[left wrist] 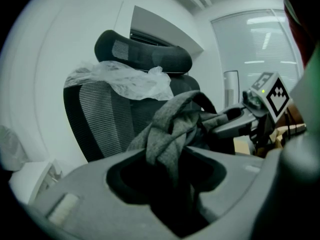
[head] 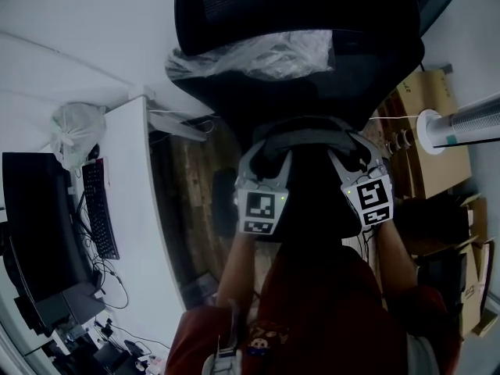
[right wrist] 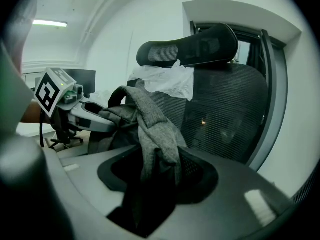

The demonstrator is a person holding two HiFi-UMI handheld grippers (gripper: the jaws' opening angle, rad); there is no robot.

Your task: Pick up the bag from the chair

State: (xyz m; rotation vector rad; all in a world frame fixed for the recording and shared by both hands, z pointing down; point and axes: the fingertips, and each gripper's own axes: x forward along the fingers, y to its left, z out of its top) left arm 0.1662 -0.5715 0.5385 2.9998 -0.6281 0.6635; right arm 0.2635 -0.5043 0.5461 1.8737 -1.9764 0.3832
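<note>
The bag (left wrist: 172,129) lies on the chair (head: 234,6) right between the left tongs (head: 264,153) and the right tongs (head: 349,153), and each one is pinched shut on its grey cloth.

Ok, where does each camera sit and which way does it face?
Head view: on the person's head, facing steeply down at the chair; shows forearms, left gripper, right gripper.
Left gripper view: on that gripper, facing the chair back; its jaws grip the grey bag.
Right gripper view: likewise, from the other side; jaws on the bag.
Both gripper views share bag, chair, and the opposite gripper.
</note>
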